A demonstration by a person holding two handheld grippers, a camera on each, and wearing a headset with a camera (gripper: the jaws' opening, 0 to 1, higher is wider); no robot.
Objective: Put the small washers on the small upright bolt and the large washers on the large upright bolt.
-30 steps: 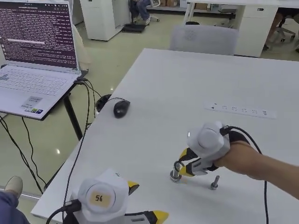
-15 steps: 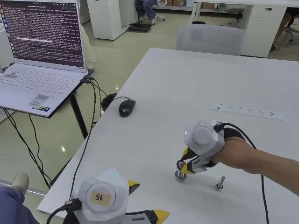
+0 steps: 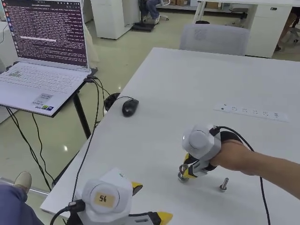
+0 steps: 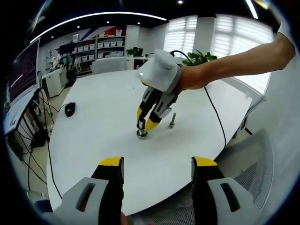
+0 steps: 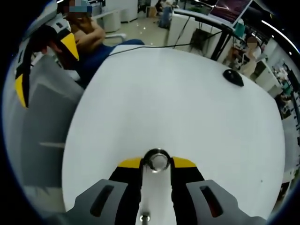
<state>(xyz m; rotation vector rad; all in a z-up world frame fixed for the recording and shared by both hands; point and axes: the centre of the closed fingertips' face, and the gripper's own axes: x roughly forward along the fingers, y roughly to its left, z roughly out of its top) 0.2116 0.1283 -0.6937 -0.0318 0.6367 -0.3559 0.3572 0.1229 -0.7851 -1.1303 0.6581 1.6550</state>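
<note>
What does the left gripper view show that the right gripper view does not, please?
Left gripper view: the right tool seen from outside, over the large bolt, with the small bolt standing beside it, and the left tool's open jaws. Right gripper view: a look straight down at the large washer, pinched between its jaws at the bolt's top. Shared: the white table and the mouse.

Left gripper (image 4: 158,161) low near body, jaws wide apart, nothing between. Right gripper (image 3: 186,172) tipped down, jaws narrowed on washer (image 5: 157,161). Hand (image 3: 232,157) grips it, forearm reaching in from right.
</note>
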